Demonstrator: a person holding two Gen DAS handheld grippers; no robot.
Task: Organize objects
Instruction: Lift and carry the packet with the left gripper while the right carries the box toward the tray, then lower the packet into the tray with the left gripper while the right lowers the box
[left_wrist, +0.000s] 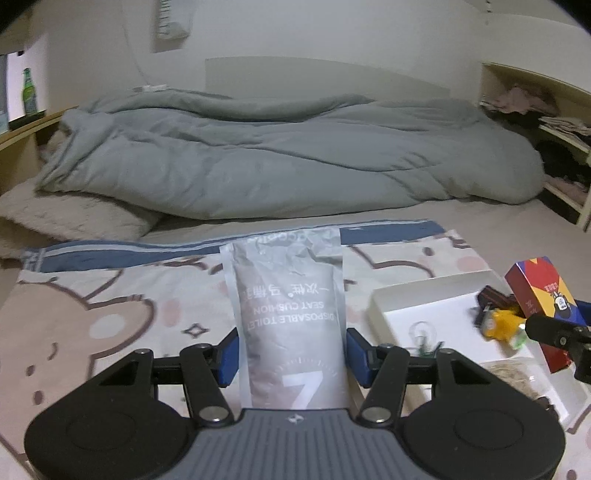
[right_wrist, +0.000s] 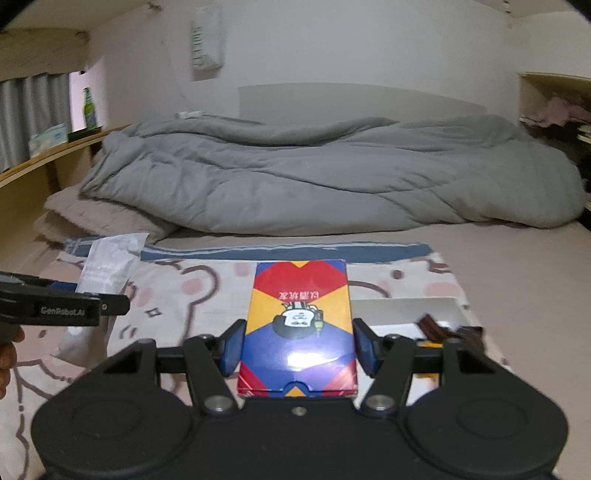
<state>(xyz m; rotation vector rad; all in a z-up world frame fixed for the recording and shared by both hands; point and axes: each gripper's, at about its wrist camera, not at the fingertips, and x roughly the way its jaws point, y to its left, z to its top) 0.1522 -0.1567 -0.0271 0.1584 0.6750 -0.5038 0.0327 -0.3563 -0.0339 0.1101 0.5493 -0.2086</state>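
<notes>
Left gripper (left_wrist: 291, 354): jaws clamp the silver toilet seat cushion packet (left_wrist: 290, 321) above the bear-print cloth (left_wrist: 110, 310) on the bed. Right gripper (right_wrist: 298, 349): jaws clamp the playing-card box (right_wrist: 299, 325) near the white tray (left_wrist: 417, 295).

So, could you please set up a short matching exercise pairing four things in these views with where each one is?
Things:
1. silver pouch
2. card box
3. green bottle
4. white tray

Places:
A. on the wooden shelf at far left
B. between the right gripper's fingers
C. on the bear-print cloth
D. between the left gripper's fingers

Pairs: 1-D, 2-B, 3-A, 4-C
</notes>
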